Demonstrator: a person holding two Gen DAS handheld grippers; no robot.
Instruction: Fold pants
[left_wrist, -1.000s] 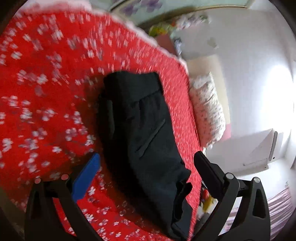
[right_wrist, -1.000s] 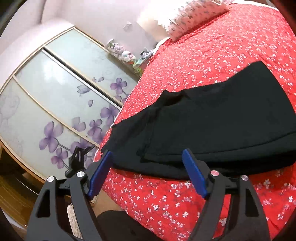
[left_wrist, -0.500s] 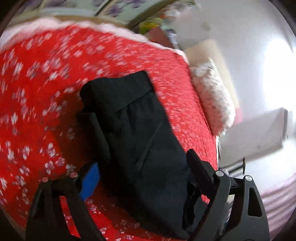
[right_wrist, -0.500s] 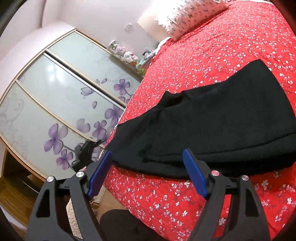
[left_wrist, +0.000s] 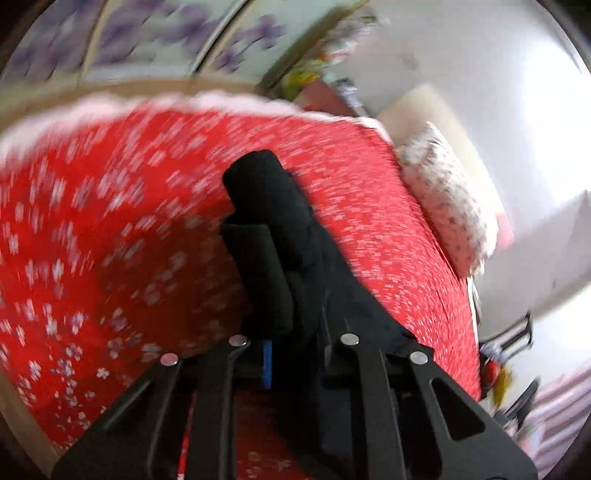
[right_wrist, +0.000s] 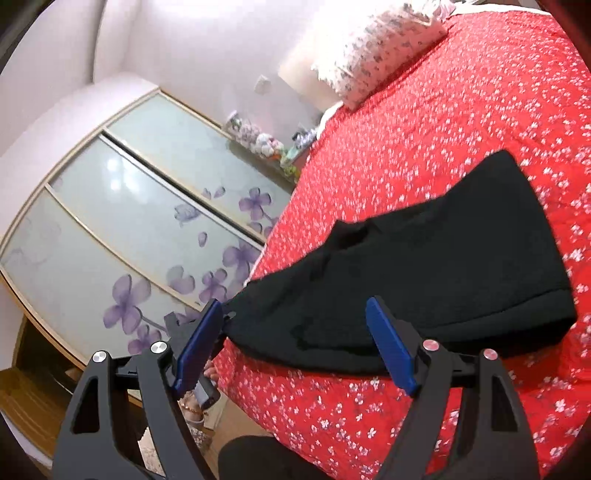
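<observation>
We judged the chief risk to be loss of the fold: the black fabric pants (right_wrist: 424, 280) lay partly folded near the edge of the bed, and the left gripper (left_wrist: 295, 354) had its fingers drawn close together on one end of the cloth, which rose bunched from the jaws. If that pinch held only the top layer, a lift could have peeled the layers apart; if the cloth dragged on the cover, the stack could have skewed or slid off the near edge. The right gripper (right_wrist: 295, 350) stood wide apart and held nothing, just short of the pants' near edge, so the far side of the garment was unsupported. Motion blur in the left wrist view suggested fast travel, which we considered a further cause of slippage. The surface was a red bedspread with small white flowers (right_wrist: 480, 129), soft and likely to wrinkle under load. Beyond it we noted a sliding wardrobe with frosted panels and purple flower prints (right_wrist: 129, 240), a pale pink wall (right_wrist: 184, 44), a white floral pillow (right_wrist: 376, 55), and a row of small plush toys (right_wrist: 258, 140).
</observation>
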